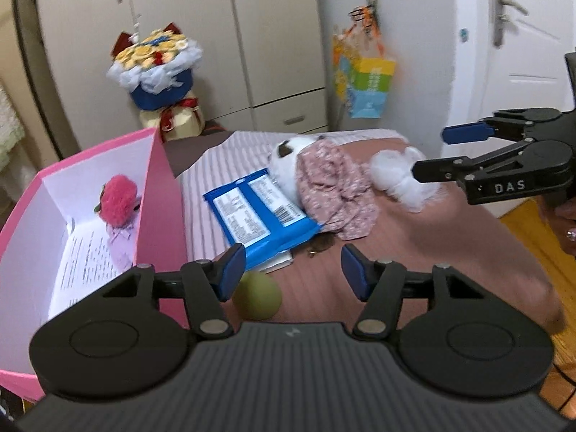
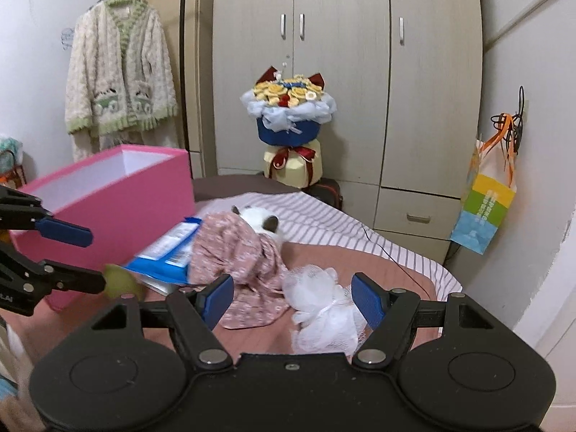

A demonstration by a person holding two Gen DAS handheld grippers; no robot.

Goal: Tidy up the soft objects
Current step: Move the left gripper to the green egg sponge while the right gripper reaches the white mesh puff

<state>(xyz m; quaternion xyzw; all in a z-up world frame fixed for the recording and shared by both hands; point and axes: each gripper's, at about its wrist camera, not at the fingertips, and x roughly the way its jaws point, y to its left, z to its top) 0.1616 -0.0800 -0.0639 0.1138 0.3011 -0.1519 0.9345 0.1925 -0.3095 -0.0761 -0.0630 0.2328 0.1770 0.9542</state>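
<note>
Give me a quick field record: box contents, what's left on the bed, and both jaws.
box: pink, open, holds a pink plush on a printed sheet
bed: plush in floral dress, white mesh puff, blue packet, green ball
left gripper: jaws open, empty, above the ball
right gripper: jaws open, empty, at the puff

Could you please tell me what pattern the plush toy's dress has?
The plush toy's dress is dusty pink with a small floral print, clearest in the left wrist view.
</note>
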